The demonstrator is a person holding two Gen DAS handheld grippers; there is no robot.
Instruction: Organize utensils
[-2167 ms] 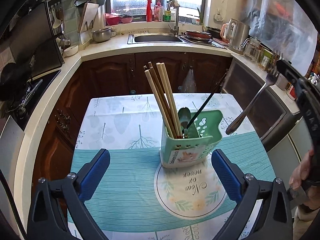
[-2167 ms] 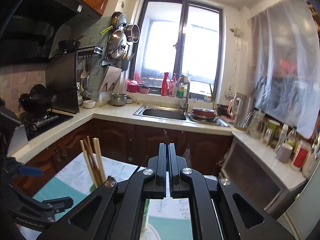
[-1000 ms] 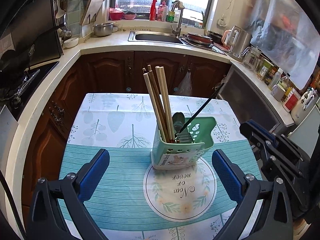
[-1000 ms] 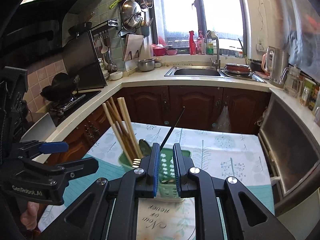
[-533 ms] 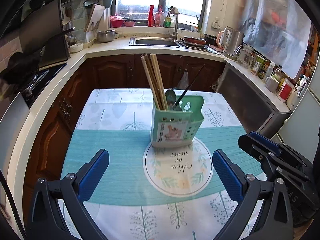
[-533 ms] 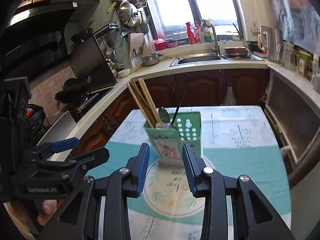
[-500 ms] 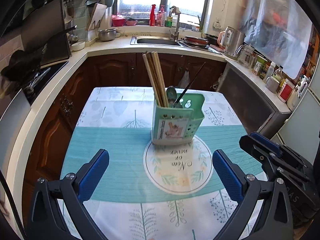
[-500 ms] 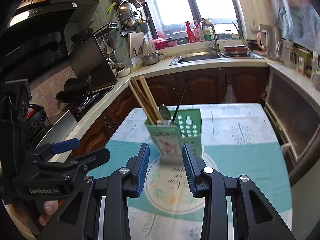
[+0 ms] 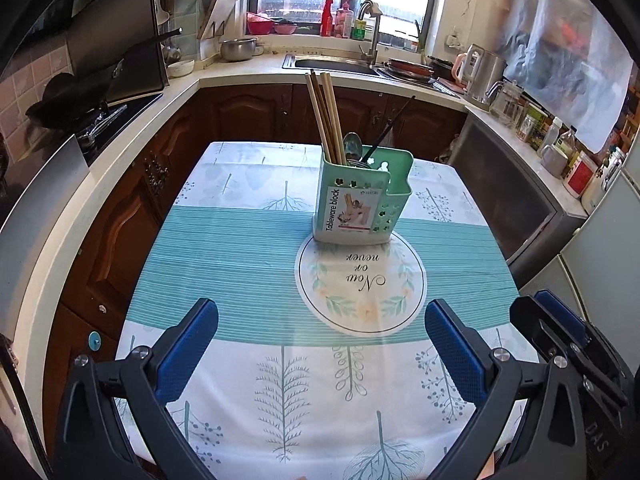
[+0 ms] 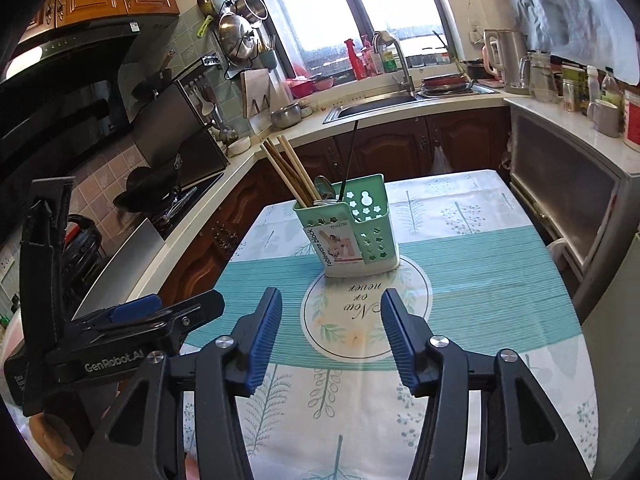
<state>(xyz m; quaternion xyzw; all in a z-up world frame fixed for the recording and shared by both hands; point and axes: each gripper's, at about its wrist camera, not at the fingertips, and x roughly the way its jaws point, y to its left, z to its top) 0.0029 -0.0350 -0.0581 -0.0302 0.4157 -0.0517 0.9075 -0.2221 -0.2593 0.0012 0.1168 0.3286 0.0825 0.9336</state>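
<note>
Looks basically done. Caddy (image 9: 362,200) sits upright mid-table (image 9: 240,264), on far edge of round print (image 9: 360,284). Chopsticks (image 9: 326,116), spoon (image 9: 353,145), thin black stick (image 9: 390,128) all inside, back compartment as far as I can tell. Nothing loose on cloth, so nothing left that I can see.

Long axes roughly vertical: chopsticks lean up-left, black stick up-right, spoon bowl-up.

Left gripper (image 9: 320,344) wide apart, empty, low at near edge. Right gripper (image 10: 330,334) also spread, empty, aimed at caddy, well short of it.
</note>
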